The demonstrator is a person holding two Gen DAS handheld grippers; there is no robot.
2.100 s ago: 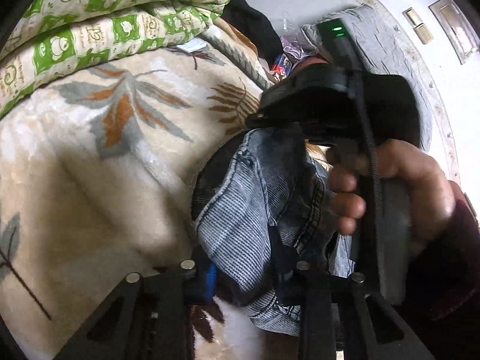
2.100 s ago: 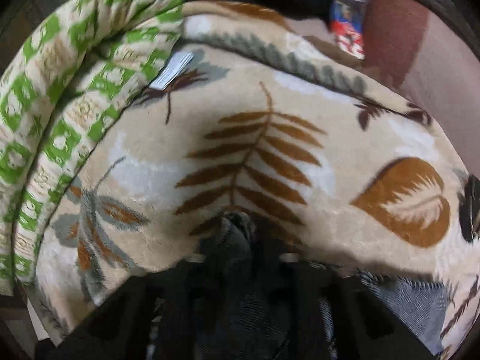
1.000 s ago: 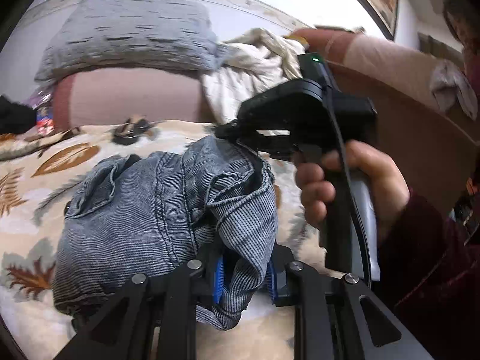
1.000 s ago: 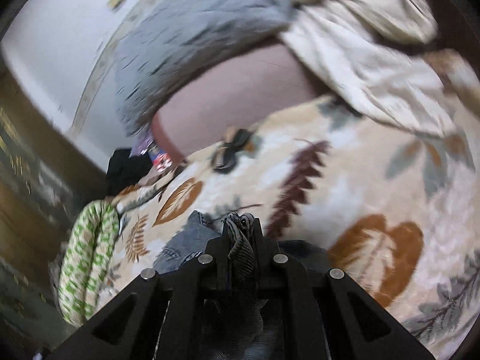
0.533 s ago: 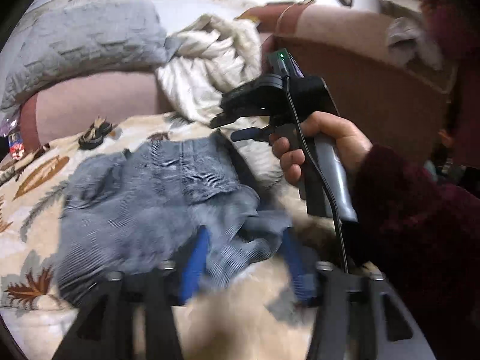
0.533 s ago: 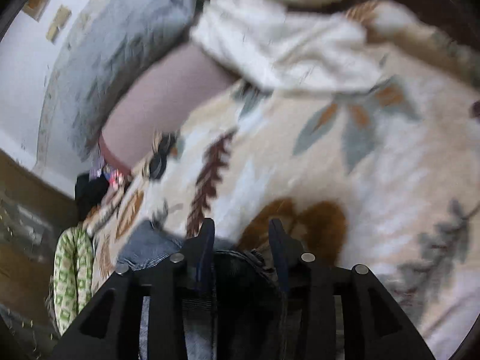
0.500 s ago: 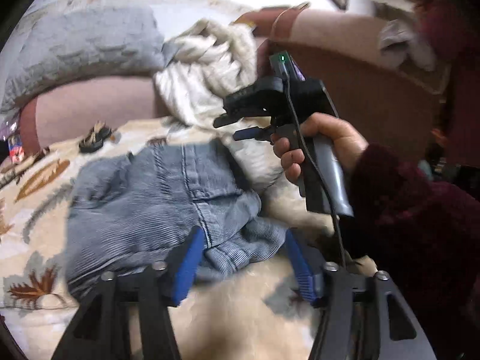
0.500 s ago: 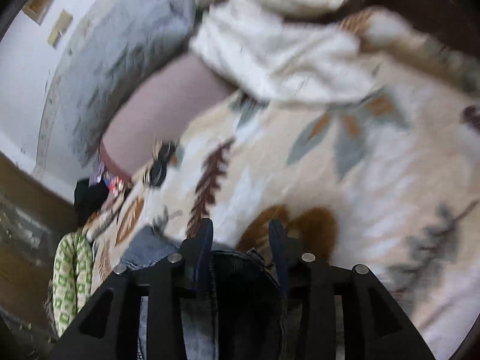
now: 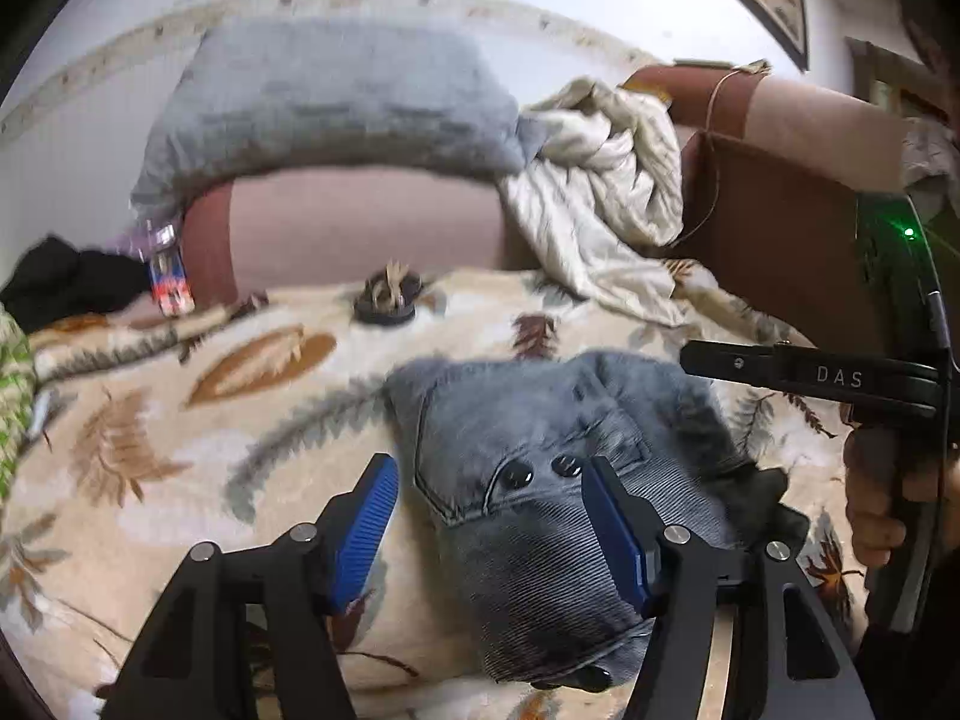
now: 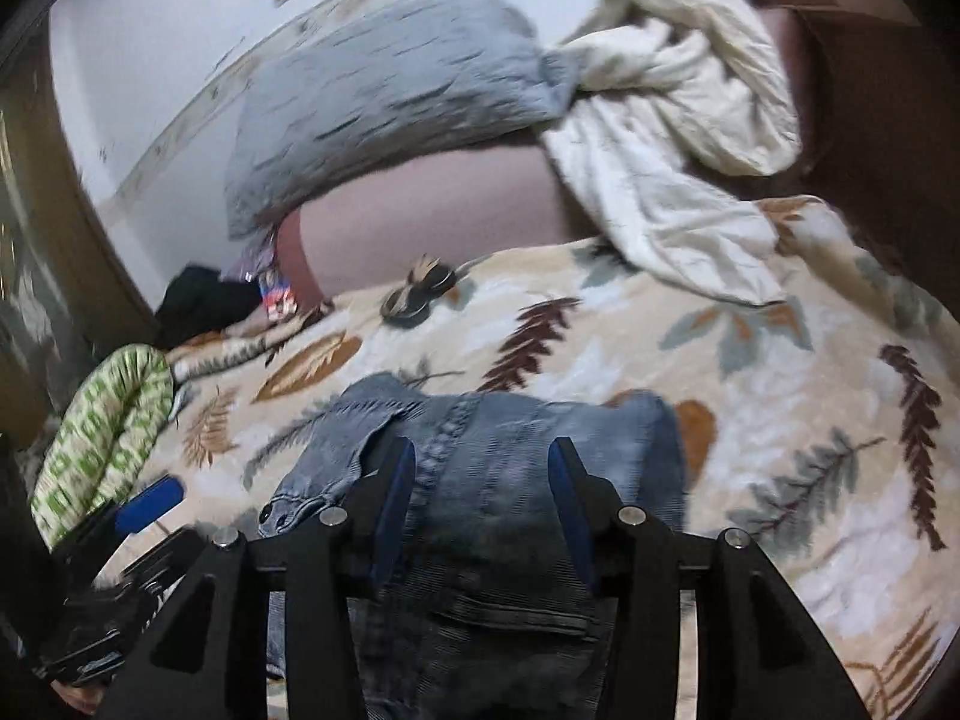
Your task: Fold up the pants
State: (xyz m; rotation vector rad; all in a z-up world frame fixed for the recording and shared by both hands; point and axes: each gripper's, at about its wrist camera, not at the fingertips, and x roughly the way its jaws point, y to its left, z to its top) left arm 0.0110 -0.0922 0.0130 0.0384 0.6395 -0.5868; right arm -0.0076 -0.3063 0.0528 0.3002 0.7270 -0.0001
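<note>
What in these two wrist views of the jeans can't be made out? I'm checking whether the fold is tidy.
- Jeans, left wrist view: near end hidden behind the left gripper.
- Jeans, right wrist view: lower part covered by the right gripper and cut by the frame edge.
- Small dark object on the blanket: too blurred to identify.

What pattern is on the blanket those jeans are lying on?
The blanket is cream with leaves and ferns in brown, orange and grey-green; the right wrist view shows it best.
</note>
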